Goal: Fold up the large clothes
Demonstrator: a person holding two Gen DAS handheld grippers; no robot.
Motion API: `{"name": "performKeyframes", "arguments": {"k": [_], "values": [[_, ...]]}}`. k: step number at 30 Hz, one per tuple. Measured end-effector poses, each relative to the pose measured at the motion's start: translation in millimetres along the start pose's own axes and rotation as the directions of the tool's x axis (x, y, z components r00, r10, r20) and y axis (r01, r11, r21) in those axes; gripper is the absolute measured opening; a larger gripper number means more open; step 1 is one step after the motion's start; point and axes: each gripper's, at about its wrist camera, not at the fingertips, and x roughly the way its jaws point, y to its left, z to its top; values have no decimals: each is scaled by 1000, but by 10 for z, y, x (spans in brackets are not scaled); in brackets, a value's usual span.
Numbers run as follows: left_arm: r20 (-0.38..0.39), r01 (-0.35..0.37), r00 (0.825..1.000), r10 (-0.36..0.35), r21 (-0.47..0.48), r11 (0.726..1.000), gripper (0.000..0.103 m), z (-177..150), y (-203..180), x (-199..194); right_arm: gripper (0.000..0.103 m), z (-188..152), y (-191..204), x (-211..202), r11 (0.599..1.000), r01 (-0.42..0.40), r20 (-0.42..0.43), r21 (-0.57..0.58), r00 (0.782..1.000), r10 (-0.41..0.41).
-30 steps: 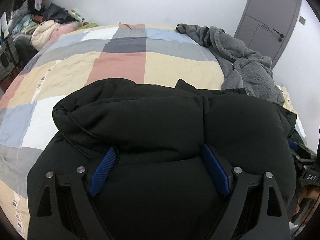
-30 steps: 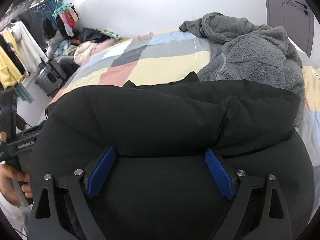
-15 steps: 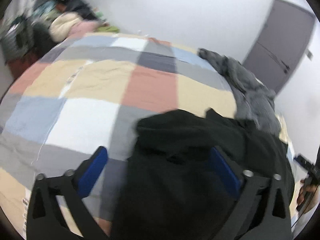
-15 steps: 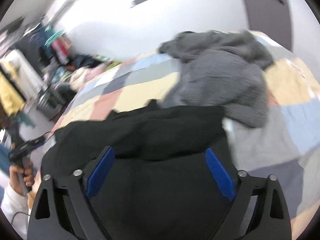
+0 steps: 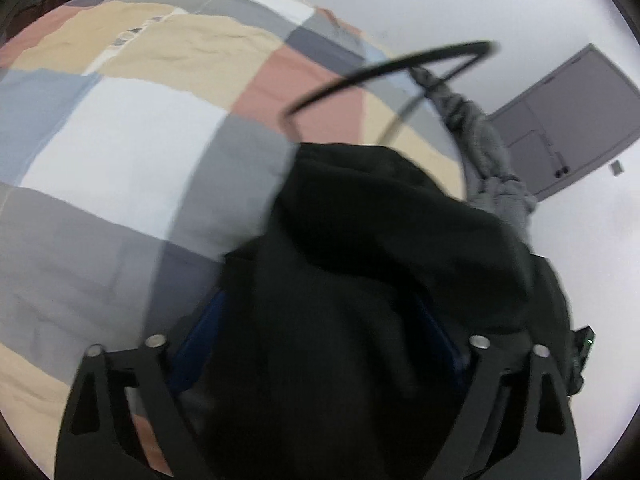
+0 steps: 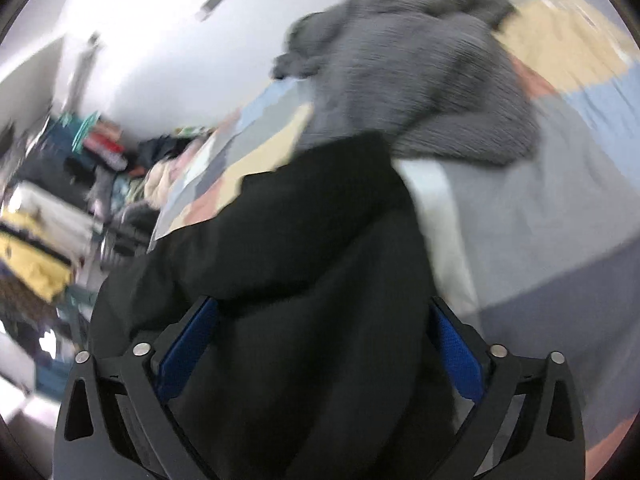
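Most of both views beyond the tongs is filled by a bed under a patchwork quilt [image 5: 132,148] of cream, grey, white, pale blue and dusty pink squares, spreading ahead and to the left of the left tongs and ahead and to the right of the right tongs. Over it, a bulky black jacket [image 5: 360,264] drapes across both tools, bunched between each pair of fingers and reaching forward from them. Ahead of the right tongs, just past the jacket's far edge, lies a crumpled grey fleece garment [image 6: 416,80]; from the left tongs it shows as a strip ahead and to the right. A grey door [image 5: 568,120] stands farther right. A thin black drawcord [image 5: 384,66] loops forward above the jacket. The left tongs [image 5: 316,340] and the right tongs [image 6: 316,340] both have their blue pads spread wide with jacket cloth heaped between them, so whether either actually grips the fabric I cannot tell.
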Motion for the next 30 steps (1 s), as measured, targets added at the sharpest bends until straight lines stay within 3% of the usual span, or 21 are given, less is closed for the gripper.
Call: {"name": "performKeyframes", "arguments": {"k": [2, 3, 5, 7, 8, 14, 19, 21, 24, 27, 30], "values": [[17, 12, 1000, -12, 15, 1000, 66, -27, -104, -8, 65, 19, 249, 12, 995, 40, 3, -87, 999, -40], [31, -5, 999, 4, 33, 999, 61, -33, -163, -18, 58, 27, 393, 32, 987, 71, -2, -141, 997, -72], [61, -74, 996, 70, 73, 995, 35, -53, -298, -58, 27, 33, 662, 70, 962, 127, -23, -244, 990, -137], [90, -115, 990, 106, 106, 988, 17, -42, -400, -125, 11, 65, 825, 19, 947, 144, -4, -287, 988, -152], [119, -134, 986, 118, 130, 982, 9, -36, -458, -208, 9, 90, 872, -38, 945, 146, 19, -294, 989, -147], [276, -184, 955, 110, 260, 948, 4, 120, -826, -765, 6, 416, 1108, -525, 954, 125, 172, -274, 982, -79], [383, -158, 922, 46, 266, 951, 4, 405, -1061, -1124, 6, 715, 1269, -702, 944, 153, 279, -293, 958, -68], [405, -174, 912, 59, 253, 952, 4, 523, -1101, -1150, 6, 852, 1285, -704, 943, 172, 321, -286, 944, -75], [402, -239, 906, 132, 229, 944, 4, 752, -1156, -971, 6, 1023, 1312, -544, 929, 243, 355, -280, 925, -135], [389, -335, 893, 228, 235, 912, 4, 874, -1122, -649, 6, 1112, 1213, -228, 916, 305, 323, -260, 922, -215], [320, -365, 903, 286, 220, 905, 4, 923, -945, -286, 5, 1155, 1017, 101, 898, 365, 273, -245, 915, -297]]}}
